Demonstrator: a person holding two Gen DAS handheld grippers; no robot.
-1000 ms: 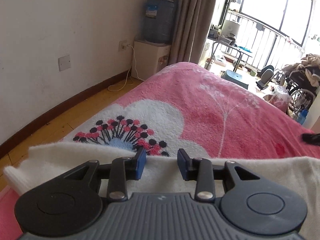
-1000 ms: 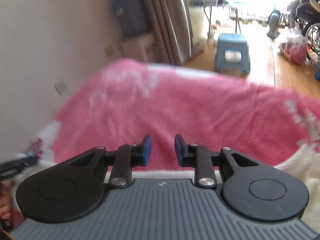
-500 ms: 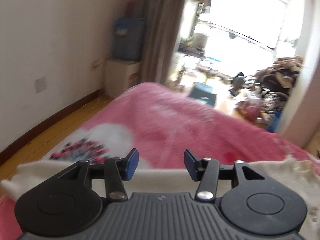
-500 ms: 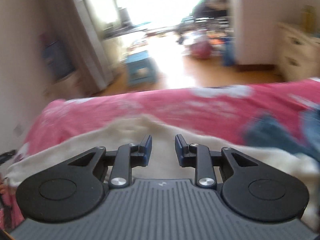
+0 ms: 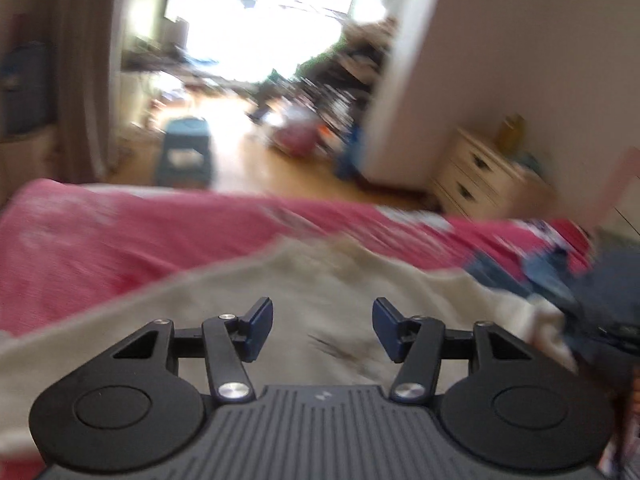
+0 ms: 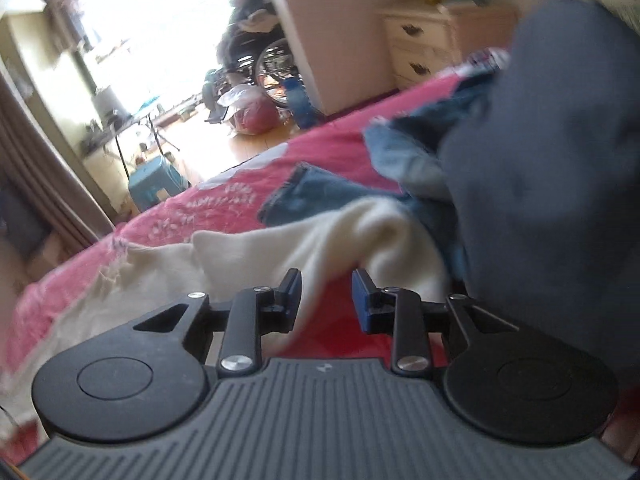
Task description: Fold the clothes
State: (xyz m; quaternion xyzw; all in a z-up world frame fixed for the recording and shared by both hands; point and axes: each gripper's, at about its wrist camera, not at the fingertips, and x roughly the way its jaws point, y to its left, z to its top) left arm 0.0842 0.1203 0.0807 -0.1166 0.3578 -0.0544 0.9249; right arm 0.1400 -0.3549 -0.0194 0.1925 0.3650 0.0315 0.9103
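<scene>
Bedroom, bright window far, pink blanket (image 5: pixel 120 248) covering the bed. White garment (image 5: pixel 320 280) lies spread across the blanket, near both tools; dark blue clothes (image 6: pixel 540 160) heaped at its right end, touching it. Left gripper (image 5: pixel 322 328): jaws wide apart, nothing between them, hovering over the garment's middle. Right gripper (image 6: pixel 326 300): jaws apart, empty, just beside a raised white fold (image 6: pixel 360 232). Judged step: between grasps on the white garment. Next move calls for closing on an edge or corner. Open blanket lies to the left and far; the heap crowds the right. Left view blurred
</scene>
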